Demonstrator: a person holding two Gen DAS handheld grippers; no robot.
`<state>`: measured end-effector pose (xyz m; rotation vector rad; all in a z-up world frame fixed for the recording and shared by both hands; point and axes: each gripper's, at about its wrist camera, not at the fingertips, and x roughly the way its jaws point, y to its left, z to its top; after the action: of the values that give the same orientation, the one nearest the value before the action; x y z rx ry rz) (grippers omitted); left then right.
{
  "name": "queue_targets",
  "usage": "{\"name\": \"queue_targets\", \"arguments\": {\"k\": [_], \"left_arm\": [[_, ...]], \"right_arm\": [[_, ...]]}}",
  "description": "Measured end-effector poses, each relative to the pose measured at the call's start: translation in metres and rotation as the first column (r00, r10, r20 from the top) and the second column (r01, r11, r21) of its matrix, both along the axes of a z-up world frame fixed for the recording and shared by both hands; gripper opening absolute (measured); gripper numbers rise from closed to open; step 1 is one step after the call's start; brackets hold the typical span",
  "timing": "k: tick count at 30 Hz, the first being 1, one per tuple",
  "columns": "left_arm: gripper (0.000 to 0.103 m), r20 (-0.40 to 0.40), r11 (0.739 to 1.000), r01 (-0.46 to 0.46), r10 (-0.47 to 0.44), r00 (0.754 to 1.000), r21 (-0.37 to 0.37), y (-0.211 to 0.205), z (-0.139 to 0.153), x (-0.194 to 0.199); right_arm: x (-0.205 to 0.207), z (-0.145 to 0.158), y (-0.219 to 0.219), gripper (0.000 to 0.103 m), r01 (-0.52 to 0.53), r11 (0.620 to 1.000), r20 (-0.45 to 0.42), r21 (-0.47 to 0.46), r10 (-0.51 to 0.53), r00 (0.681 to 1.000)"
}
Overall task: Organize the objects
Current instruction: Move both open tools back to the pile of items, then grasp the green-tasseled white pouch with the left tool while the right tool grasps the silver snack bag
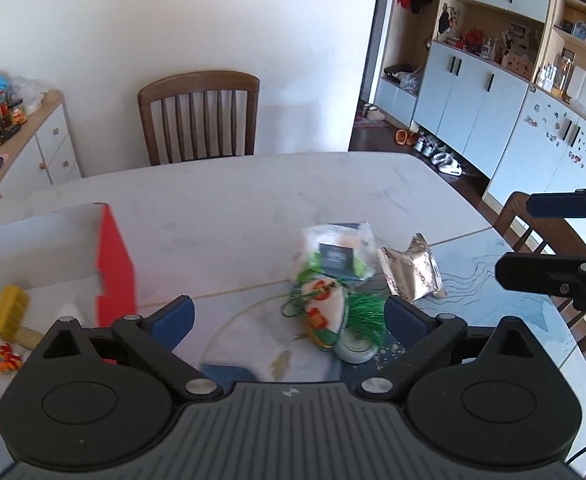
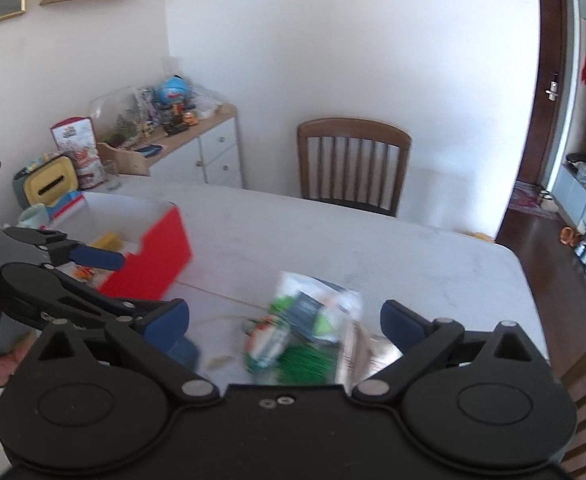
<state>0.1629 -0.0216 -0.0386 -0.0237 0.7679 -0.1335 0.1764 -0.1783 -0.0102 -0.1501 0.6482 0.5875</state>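
A small pile lies on the marble table [image 1: 233, 208]: a clear plastic bag with a dark card [image 1: 339, 254], a silver foil packet [image 1: 411, 274], a white embroidered pouch with a green tassel [image 1: 327, 314] and a small white round case [image 1: 355, 350]. My left gripper [image 1: 289, 316] is open and empty, just short of the pouch. My right gripper [image 2: 285, 322] is open and empty above the same pile [image 2: 293, 332]; it also shows in the left wrist view [image 1: 533, 236]. A red-and-white box [image 1: 113, 264] on the left holds a yellow block [image 1: 9, 308] and a small orange toy [image 1: 5, 358].
A wooden chair [image 1: 201, 116] stands at the table's far side, another at the right edge [image 1: 533, 224]. A low white cabinet with toys [image 2: 181, 148] stands by the wall. A yellow-lidded container [image 2: 49, 186] and a mug [image 2: 33, 216] sit behind the box.
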Motion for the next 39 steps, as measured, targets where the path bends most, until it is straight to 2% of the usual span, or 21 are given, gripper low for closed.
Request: {"name": "queue_targets", "arguments": {"k": [4, 9, 17, 29, 39], "left_arm": [[0.102, -0.009, 0.998, 0.008, -0.007, 1.000, 0.059, -0.022, -0.016, 0.006], [0.102, -0.027, 0.997, 0.011, -0.008, 1.000, 0.083, -0.038, -0.037, 0.020], [0.102, -0.054, 0.995, -0.017, 0.022, 0.998, 0.102, -0.048, -0.067, 0.044], [0.102, -0.073, 0.988, -0.015, 0.027, 0.997, 0.154, -0.066, -0.101, 0.073], [0.101, -0.082, 0.993, -0.036, 0.045, 0.996, 0.112, -0.065, -0.113, 0.074]], "right_arm": [[0.004, -0.016, -0.024, 0.102, 0.030, 0.999, 0.006, -0.042, -0.029, 1.000], [0.018, -0.036, -0.049, 0.102, 0.062, 0.996, -0.032, -0.067, -0.064, 0.997], [0.054, -0.074, -0.066, 0.101, 0.090, 0.993, -0.114, -0.071, -0.097, 0.989], [0.105, -0.123, -0.053, 0.099, 0.064, 0.996, -0.216, -0.069, -0.078, 0.973], [0.129, -0.144, -0.036, 0.096, 0.063, 0.997, -0.281, -0.036, -0.071, 0.957]]}}
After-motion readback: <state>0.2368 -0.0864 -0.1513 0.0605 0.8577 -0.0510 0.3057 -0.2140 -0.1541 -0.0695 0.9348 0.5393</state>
